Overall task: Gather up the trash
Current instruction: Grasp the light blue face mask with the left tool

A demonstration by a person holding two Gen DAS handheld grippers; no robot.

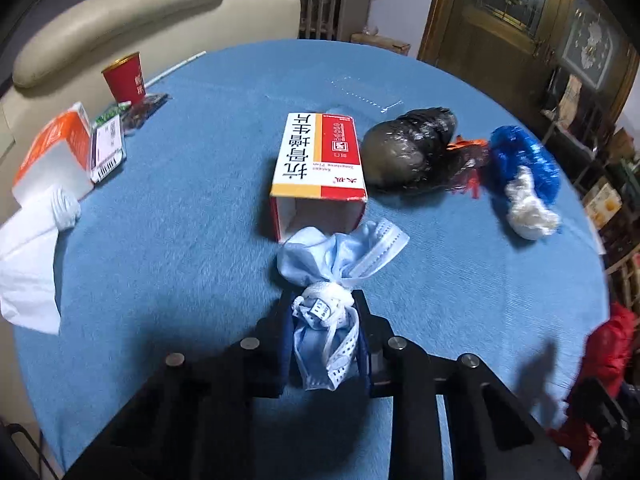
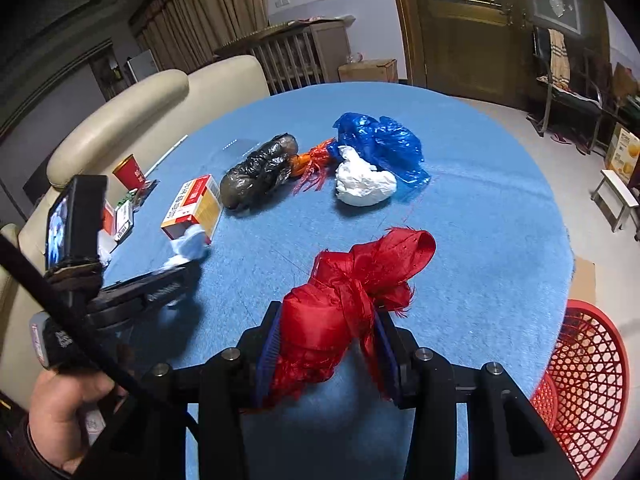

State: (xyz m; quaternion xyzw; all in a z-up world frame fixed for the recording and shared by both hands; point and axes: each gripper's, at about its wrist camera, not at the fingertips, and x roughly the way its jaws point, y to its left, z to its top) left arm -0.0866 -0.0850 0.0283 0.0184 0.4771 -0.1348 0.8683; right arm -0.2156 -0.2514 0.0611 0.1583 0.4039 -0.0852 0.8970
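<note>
My left gripper (image 1: 325,312) is shut on a knotted light-blue face mask (image 1: 340,256), just in front of a red, white and yellow medicine box (image 1: 318,160) lying open-ended on the blue table (image 1: 180,200). My right gripper (image 2: 328,320) is shut on a knotted red mesh bag (image 2: 352,284), held above the table's near edge. Beyond lie a black plastic bag (image 2: 260,172), an orange mesh scrap (image 2: 314,160), a blue plastic bag (image 2: 380,144) and a white plastic wad (image 2: 362,184). In the right wrist view the left gripper (image 2: 180,268) appears at the left, held by a hand (image 2: 60,412).
A red lattice waste basket (image 2: 584,380) stands off the table's right edge. At the far left of the table are a red paper cup (image 1: 124,80), an orange-and-white box (image 1: 56,152), a small carton (image 1: 106,148) and white tissue (image 1: 28,264). A cream sofa (image 1: 120,20) backs the table.
</note>
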